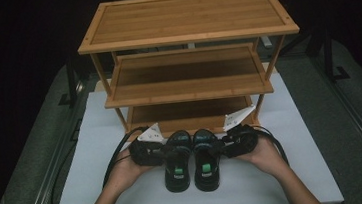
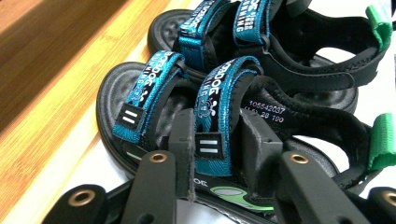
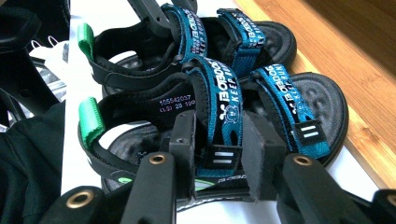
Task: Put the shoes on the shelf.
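Note:
A pair of black sandals with blue straps and green heel tabs stands side by side, toes toward a bamboo rack (image 1: 186, 16), on a white mat (image 1: 97, 140). My left gripper (image 1: 170, 153) comes in from the left onto the left sandal (image 1: 177, 165). In the left gripper view its jaws (image 2: 217, 126) straddle that sandal's (image 2: 116, 93) rear blue strap, pads against it. My right gripper (image 1: 214, 149) does the same from the right on the right sandal (image 1: 206, 164). In the right gripper view the pads (image 3: 217, 130) clamp the blue strap of that sandal (image 3: 322, 102).
The three-tier rack stands just beyond the sandals' toes, and its lowest shelf (image 2: 46, 93) sits at mat level. Cables trail from both grippers across the mat toward the person. Dark table surface (image 1: 352, 130) surrounds the mat.

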A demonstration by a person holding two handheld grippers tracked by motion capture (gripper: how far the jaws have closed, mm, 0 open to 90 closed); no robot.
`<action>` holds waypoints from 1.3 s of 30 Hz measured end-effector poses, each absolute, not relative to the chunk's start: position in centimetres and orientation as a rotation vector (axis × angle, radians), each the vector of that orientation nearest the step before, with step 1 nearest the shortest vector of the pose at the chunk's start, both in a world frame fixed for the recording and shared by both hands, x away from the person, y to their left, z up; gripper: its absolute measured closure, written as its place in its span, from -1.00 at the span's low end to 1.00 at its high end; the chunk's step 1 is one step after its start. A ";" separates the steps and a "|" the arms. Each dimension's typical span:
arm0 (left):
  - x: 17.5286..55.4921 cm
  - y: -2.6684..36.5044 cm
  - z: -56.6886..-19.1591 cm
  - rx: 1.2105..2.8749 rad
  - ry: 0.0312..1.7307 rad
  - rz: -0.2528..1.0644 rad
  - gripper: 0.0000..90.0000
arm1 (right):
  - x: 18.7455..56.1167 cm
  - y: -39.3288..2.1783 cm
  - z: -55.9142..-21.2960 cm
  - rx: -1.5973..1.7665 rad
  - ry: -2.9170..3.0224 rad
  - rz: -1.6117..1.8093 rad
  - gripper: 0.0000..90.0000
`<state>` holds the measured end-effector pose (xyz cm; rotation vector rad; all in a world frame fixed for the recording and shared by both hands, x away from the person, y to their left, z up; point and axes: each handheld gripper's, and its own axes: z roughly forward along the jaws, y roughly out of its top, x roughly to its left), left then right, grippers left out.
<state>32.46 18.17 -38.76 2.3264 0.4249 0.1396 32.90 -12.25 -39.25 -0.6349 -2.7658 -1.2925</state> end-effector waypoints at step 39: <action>37.3 16.8 -37.9 2.112 0.598 0.477 0.61 | 38.1 -11.6 -38.4 -0.926 -2.853 -1.611 0.54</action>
